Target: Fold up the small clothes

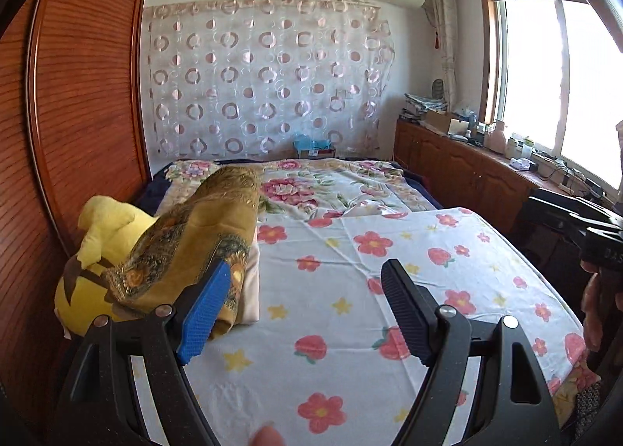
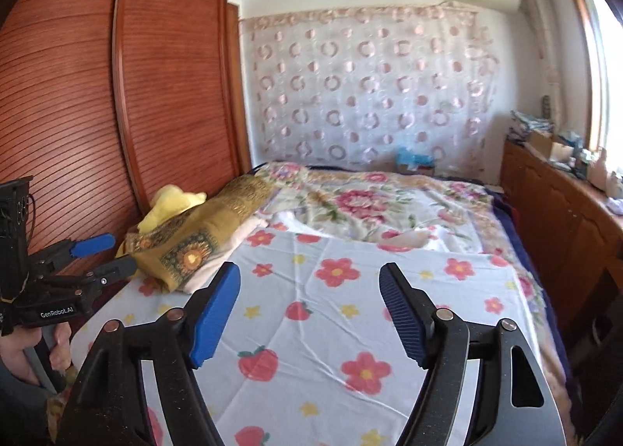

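Both claws hang open over the bed, gripping nothing.

Left claw (image 1: 307,306) and right claw (image 2: 311,309) hover above a flowered sheet (image 1: 350,290) on the bed (image 2: 389,212). Folded clothes (image 1: 194,236) lie at its left edge beside a yellow plush toy (image 1: 105,228) and the wardrobe (image 1: 78,95). A cluttered counter (image 1: 467,158) runs under the window (image 1: 545,76), with a cardboard box (image 1: 440,119) on it, contents unclear.
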A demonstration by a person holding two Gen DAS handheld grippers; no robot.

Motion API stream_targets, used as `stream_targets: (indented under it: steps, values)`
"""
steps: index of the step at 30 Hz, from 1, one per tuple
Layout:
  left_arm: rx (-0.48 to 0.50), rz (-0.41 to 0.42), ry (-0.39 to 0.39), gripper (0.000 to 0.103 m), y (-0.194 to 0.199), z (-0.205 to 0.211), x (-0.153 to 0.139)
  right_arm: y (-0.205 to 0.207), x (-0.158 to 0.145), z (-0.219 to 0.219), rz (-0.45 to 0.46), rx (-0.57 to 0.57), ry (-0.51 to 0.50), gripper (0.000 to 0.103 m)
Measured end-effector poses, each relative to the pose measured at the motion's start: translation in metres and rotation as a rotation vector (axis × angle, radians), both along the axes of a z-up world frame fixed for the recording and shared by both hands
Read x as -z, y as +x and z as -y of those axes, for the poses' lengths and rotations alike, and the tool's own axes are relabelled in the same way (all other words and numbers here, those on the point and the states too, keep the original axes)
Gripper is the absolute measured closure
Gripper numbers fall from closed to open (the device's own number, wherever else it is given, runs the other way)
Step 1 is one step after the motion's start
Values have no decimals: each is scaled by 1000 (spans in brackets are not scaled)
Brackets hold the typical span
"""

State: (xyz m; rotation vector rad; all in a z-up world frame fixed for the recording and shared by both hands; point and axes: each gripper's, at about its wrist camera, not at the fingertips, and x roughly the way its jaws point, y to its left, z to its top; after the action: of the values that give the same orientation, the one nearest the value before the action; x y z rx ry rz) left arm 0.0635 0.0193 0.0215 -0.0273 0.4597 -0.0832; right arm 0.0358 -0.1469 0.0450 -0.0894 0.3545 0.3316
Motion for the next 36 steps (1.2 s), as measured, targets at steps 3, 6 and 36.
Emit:
stream_targets:
  steps: [3, 6, 36]
  values:
    - [19, 14, -10, 23, 0, 10, -7, -25, -1, 6, 34, 67, 18, 27]
    - [30, 18, -14, 23, 1, 18, -10, -45, -1, 10, 50, 107, 35, 27]
    - [19, 29, 3, 23, -3, 24, -10, -40, 10, 1, 50, 157, 58, 27]
